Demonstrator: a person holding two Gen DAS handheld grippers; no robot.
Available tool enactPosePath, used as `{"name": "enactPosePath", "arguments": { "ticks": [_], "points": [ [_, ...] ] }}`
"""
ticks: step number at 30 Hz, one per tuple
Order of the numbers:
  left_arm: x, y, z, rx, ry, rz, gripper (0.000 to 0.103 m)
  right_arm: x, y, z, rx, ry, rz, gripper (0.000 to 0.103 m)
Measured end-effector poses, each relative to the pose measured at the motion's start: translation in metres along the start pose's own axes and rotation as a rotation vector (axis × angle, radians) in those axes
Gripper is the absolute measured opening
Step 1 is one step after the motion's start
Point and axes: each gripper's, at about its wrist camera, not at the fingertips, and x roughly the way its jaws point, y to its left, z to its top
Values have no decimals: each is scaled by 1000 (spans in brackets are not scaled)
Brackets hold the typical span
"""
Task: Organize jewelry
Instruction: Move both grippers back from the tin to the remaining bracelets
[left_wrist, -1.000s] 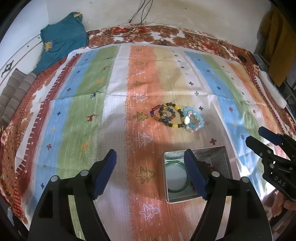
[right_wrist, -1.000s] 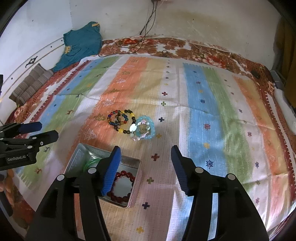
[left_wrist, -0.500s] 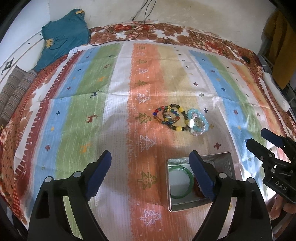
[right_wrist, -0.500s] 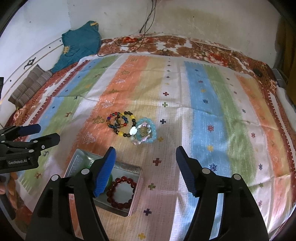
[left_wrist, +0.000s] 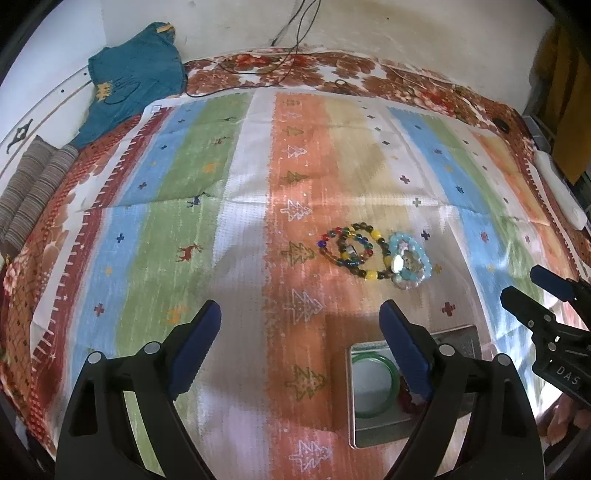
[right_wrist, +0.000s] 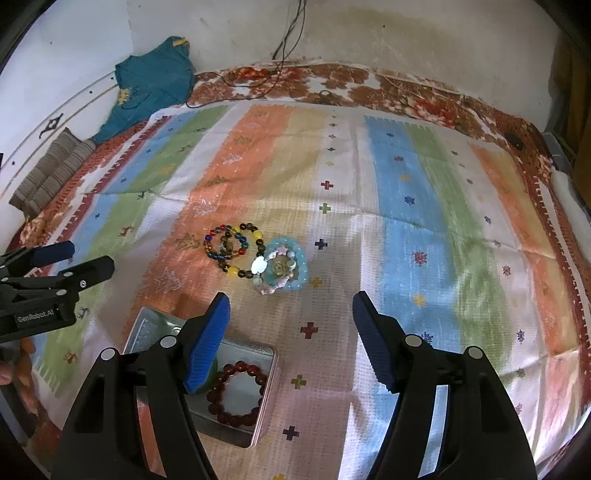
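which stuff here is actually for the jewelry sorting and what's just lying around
For the job: metal tin, red bead bracelet, green bangle, multicolour bead bracelets, light blue bracelet.

Just lying about: teal garment, striped cushion, cables.

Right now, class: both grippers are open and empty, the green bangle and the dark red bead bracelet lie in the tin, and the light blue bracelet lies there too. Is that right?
Not quite. The light blue bracelet lies on the striped cloth, outside the tin, as the right wrist view shows. Both the left gripper and the right gripper are open and empty; the green bangle and dark red bead bracelet lie in the tin.

Striped patterned cloth (left_wrist: 236, 206), teal garment (left_wrist: 133, 81), floral bedspread (left_wrist: 332, 74), black cables (left_wrist: 291, 40)
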Motion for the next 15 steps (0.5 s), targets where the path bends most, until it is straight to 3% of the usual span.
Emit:
{"name": "enactPosePath", "arguments": {
  "ticks": [11,15],
  "points": [
    [23,22,11,-67,14,-27,86,11,10,8,-32,27,22,72],
    [30,16,15,-40,19,-17,86,21,12,11,-43,47,12,72]
  ]
}}
